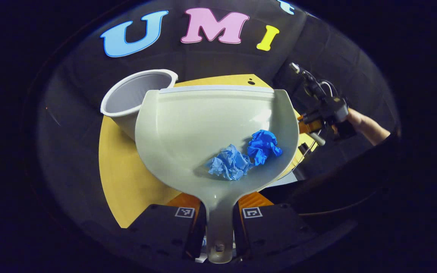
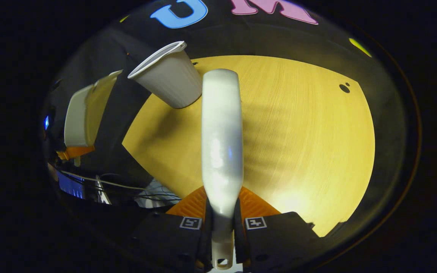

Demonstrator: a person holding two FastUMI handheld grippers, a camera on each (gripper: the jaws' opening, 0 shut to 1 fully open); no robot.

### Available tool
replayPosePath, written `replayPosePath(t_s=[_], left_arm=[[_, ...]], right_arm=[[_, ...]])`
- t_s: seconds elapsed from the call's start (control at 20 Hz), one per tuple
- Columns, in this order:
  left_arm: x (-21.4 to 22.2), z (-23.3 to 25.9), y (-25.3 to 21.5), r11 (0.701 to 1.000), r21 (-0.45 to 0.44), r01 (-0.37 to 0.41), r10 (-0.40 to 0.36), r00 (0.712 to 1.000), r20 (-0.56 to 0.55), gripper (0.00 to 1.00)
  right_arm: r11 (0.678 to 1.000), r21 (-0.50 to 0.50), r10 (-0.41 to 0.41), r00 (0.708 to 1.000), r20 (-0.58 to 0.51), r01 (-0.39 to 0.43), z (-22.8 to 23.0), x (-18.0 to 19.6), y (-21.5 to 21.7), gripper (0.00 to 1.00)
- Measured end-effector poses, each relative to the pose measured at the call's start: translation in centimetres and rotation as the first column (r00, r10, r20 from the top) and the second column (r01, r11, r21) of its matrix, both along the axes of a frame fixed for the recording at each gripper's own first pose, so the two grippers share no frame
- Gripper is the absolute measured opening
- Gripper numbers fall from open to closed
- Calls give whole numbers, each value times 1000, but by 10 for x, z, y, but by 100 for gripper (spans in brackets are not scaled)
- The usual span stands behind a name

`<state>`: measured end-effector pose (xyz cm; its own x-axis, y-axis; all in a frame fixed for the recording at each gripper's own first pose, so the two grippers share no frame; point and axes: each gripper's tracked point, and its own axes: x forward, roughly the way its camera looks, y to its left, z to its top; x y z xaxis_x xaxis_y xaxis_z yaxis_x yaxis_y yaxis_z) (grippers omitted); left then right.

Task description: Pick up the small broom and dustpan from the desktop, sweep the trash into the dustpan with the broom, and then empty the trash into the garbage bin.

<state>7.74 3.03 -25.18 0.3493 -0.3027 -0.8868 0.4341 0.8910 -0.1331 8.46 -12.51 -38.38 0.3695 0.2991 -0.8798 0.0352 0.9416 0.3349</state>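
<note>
- The left tongs (image 1: 218, 227) point forward, both fingers pressed against the dustpan handle (image 1: 218, 231).
- The right tongs (image 2: 223, 231) clamp the broom handle (image 2: 222, 151) between both fingers.
- In the left gripper view, a hand (image 1: 357, 120) holds the right tongs farther off; their fingers there are too small to judge.

A yellow wood-grain desktop (image 2: 298, 125) stands against the booth's black cloth wall (image 1: 70, 113), brightly lit.

Garbage bin's (image 1: 135, 100) right side behind the dustpan (image 1: 203, 129); broom's (image 2: 221, 144) bristles beyond its handle, unseen.
</note>
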Motion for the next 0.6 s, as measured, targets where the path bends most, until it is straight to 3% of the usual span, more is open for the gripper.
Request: replayPosePath(t_s=[0.1, 0.25, 0.45, 0.6], left_arm=[[7, 7, 4, 999, -15, -38, 38, 999, 31, 30], [22, 11, 19, 992, 50, -116, 113, 992, 48, 30], [23, 4, 22, 957, 227, -179, 172, 984, 51, 30], [22, 11, 21, 924, 359, -135, 136, 990, 23, 29]], right_arm=[[997, 29, -69, 997, 27, 68, 2, -1, 10, 27], [988, 71, -141, 987, 73, 136, 11, 4, 16, 28], [982, 64, -184, 975, 126, 177, 25, -1, 12, 27], [981, 49, -191, 972, 140, 186, 31, -5, 10, 27]])
